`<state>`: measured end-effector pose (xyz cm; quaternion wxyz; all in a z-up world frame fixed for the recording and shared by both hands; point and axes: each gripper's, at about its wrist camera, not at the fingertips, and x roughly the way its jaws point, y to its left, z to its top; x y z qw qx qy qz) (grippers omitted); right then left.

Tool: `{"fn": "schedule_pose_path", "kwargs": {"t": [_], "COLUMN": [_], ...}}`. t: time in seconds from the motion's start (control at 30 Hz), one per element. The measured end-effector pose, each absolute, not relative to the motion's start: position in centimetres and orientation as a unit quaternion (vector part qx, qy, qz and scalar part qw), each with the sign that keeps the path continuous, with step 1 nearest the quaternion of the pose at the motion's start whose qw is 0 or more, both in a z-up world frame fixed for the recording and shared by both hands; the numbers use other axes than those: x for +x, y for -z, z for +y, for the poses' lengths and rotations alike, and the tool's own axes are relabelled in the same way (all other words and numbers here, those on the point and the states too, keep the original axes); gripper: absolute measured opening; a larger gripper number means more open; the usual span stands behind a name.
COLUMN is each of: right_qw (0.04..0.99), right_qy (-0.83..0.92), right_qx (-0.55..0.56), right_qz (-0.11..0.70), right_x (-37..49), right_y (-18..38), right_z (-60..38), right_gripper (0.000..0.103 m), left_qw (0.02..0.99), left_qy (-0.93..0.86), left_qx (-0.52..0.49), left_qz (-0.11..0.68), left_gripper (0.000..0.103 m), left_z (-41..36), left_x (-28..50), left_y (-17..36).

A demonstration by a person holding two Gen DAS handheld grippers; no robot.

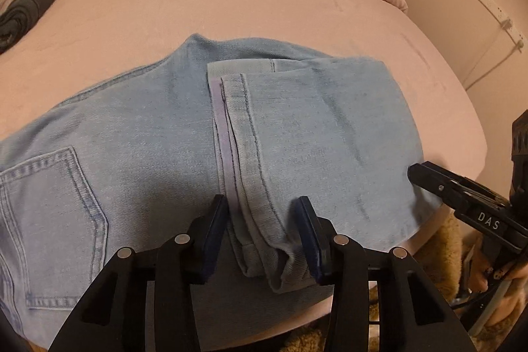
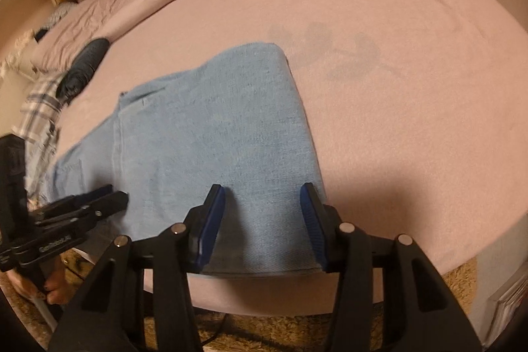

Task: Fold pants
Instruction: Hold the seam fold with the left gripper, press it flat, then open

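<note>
The light-blue jeans (image 1: 165, 134) lie flat on the pink bed sheet (image 1: 264, 5), close to its near edge, already doubled over: the leg hems (image 1: 237, 127) rest across the seat area, beside the back pocket (image 1: 56, 220), and the fold (image 2: 297, 107) forms the outer edge on the right. The left gripper (image 1: 262, 236) stands with its jaws part open astride the near end of the hems; the blue pads (image 1: 214, 236) do not appear to press the denim. The right gripper (image 2: 262, 226) likewise holds its jaws part open over the near edge of the folded leg section, with cloth between the pads but no pinch evident. Assessment: 1 fold is complete and a further fold is in preparation. To do it well, both grippers should close on all layers at the near edge, at matching depth, then lift and carry together so the layers do not slide apart. Risk: the hems shifting out of line if only the top layer is caught. A dark rolled garment (image 1: 26, 8) lies well apart at the far left.
</note>
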<state>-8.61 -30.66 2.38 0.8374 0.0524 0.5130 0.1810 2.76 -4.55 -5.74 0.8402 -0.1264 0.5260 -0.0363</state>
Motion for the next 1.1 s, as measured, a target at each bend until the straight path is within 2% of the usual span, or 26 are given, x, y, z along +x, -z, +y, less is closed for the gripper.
{"fn": "schedule_pose_path", "kwargs": {"t": [0.73,1.1], "right_qw": [0.863,0.867], "right_qy": [-0.165,-0.152], "right_qx": [0.013,0.022], "right_qz": [0.477,0.474], "right_x": [-10.1,-10.0], "right_y": [-1.9,-2.0], "right_z": [-30.3,-29.8], "right_gripper": [0.048,0.057], "left_qw": [0.862,0.855], "left_qy": [0.030,0.042], "left_qx": [-0.190,-0.221], "left_qz": [0.468,0.467], "left_gripper": [0.043,0.043], "left_z": [-2.1,-0.6], "left_x": [-1.5,-1.7], "left_y": [6.5,6.1]}}
